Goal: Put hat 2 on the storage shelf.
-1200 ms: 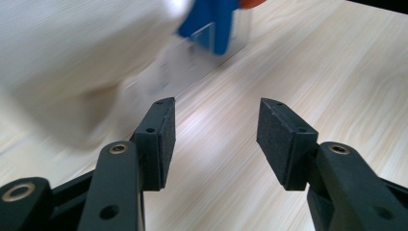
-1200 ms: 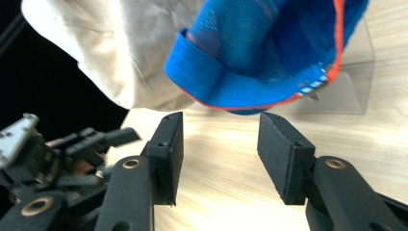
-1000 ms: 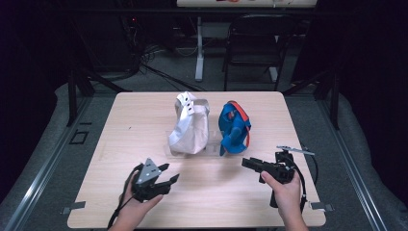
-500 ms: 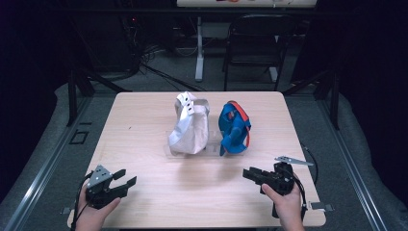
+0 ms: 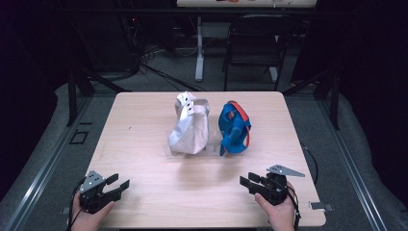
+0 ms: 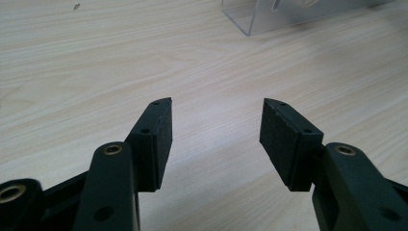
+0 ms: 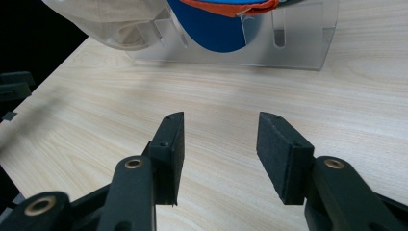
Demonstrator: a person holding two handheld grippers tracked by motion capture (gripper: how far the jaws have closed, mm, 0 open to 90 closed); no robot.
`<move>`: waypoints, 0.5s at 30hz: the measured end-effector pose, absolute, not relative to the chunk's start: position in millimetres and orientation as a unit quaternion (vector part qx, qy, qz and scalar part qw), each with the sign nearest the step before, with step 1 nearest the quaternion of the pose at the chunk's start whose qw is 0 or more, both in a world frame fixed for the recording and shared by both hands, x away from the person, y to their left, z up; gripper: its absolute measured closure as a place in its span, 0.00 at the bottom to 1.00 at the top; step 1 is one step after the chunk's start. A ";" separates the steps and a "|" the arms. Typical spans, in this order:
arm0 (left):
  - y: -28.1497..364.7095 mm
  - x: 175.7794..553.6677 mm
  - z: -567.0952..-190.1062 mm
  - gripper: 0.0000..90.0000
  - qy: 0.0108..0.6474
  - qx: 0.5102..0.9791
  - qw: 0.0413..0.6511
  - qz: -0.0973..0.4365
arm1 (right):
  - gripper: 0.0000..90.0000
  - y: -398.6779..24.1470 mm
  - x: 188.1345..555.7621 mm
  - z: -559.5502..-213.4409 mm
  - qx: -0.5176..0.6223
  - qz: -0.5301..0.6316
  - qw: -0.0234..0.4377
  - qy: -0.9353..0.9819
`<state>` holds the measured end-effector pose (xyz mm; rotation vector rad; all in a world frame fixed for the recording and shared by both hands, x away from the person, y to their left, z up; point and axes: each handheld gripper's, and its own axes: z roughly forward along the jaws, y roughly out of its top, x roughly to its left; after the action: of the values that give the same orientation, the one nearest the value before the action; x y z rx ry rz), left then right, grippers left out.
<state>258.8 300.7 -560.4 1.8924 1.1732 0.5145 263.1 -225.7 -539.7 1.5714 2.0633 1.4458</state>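
A beige cap and a blue cap with orange trim sit side by side on a clear plastic stand at the table's middle. My left gripper is at the front left corner, open, with bare wood between its pads. My right gripper is low at the front right and points left toward the table's middle. Its jaws have just been opening and hold nothing. Beyond its jaws are the stand, the blue cap and the beige cap.
The light wooden table has bare wood between the stand and both grippers. A black chair and a white post stand behind the far edge. Cables lie on the dark floor. A corner of the stand shows ahead of the left jaws.
My left gripper has moved from the front middle of the table out to the front left corner. The right gripper has dropped slightly toward the front edge. The caps have not moved.
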 end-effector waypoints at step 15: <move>283.7 263.5 -571.1 0.49 0.442 0.787 0.378 0.206 | 0.52 -205.5 268.0 -562.1 0.520 0.436 0.121 0.724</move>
<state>263.5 283.7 -571.1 2.0107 1.1291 0.5263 268.0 -205.5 -562.1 1.5197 2.1143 1.2735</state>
